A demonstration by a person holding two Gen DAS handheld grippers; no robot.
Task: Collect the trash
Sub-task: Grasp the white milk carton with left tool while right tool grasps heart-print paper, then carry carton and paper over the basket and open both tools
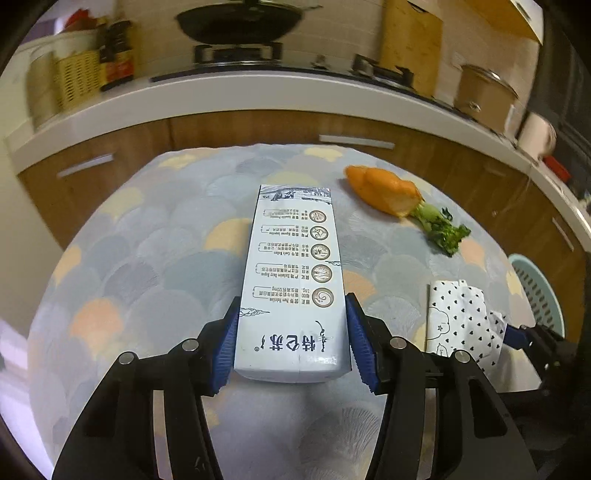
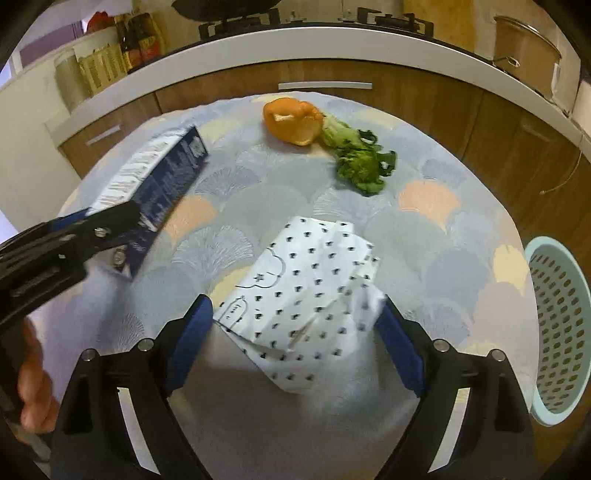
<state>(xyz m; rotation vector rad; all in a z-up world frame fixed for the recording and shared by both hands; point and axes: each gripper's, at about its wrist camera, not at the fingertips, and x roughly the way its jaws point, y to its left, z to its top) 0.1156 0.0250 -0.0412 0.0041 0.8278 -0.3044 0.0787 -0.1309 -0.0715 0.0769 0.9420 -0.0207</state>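
A white and blue milk carton (image 1: 291, 280) lies on the round patterned table (image 1: 147, 258). My left gripper (image 1: 291, 347) is shut on its near end, blue pads on both sides. In the right wrist view the carton (image 2: 155, 177) sits at the left, held by the left gripper (image 2: 110, 225). A crumpled white paper with black hearts (image 2: 306, 295) lies between the fingers of my right gripper (image 2: 295, 332), which is open around it. The paper also shows in the left wrist view (image 1: 458, 317). An orange peel (image 2: 291, 122) and green vegetable scraps (image 2: 362, 162) lie at the far side.
A light blue perforated basket (image 2: 557, 332) stands off the table's right edge, also seen in the left wrist view (image 1: 535, 288). Behind the table run wooden cabinets (image 1: 258, 125) and a white counter with a wok (image 1: 240, 22) and a pot (image 1: 484, 92).
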